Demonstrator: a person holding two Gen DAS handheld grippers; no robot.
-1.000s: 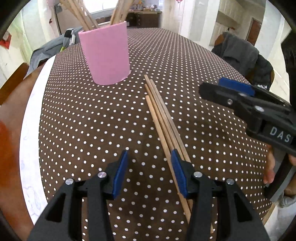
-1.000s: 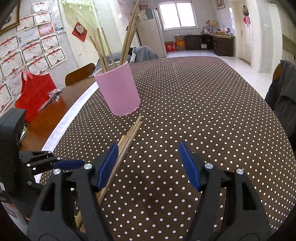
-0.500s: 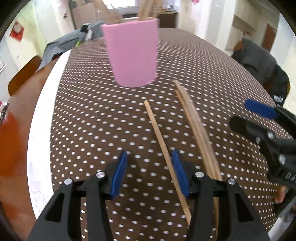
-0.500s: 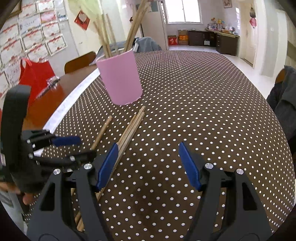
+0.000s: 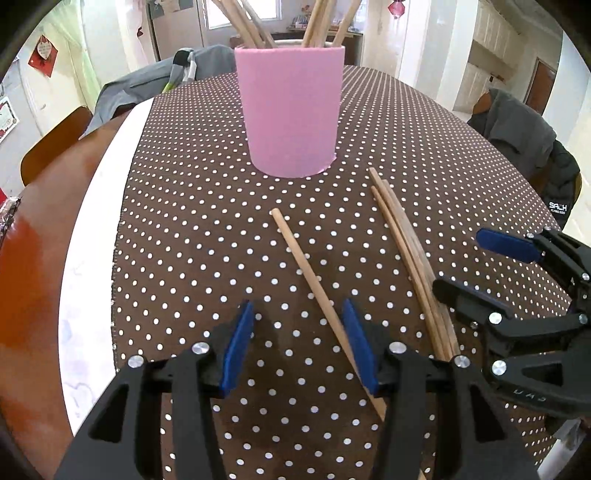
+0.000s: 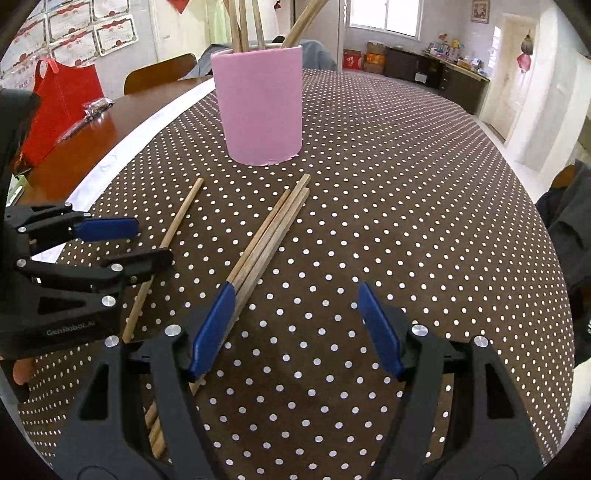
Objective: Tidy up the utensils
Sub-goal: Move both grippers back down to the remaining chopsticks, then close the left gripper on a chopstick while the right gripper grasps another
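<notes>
Both tongs stand open over the table with nothing gripped. Our left gripper (image 5: 297, 338) has its blue-padded jaws parted, and a single round wooden chopstick (image 5: 308, 275) lies on the cloth running from ahead of them toward the right-hand pad (image 5: 360, 345), where its near end passes beside or under that pad; we cannot tell whether they touch. Our right gripper (image 6: 299, 332) is spread wider, its jaws bare between them, with a bundle of three wooden chopsticks (image 6: 271, 230) lying side by side and slipping under its left-hand pad (image 6: 212, 328). The single stick sits apart from the bundle, to the left of it in both views. Beyond them a pink cylindrical holder (image 5: 291, 110) stands upright on the brown tablecloth with white polka dots (image 5: 207, 206), several more wooden sticks (image 6: 243, 22) rising from it. A red bag (image 6: 62, 103) rests on the bare wooden tabletop off to the left.
</notes>
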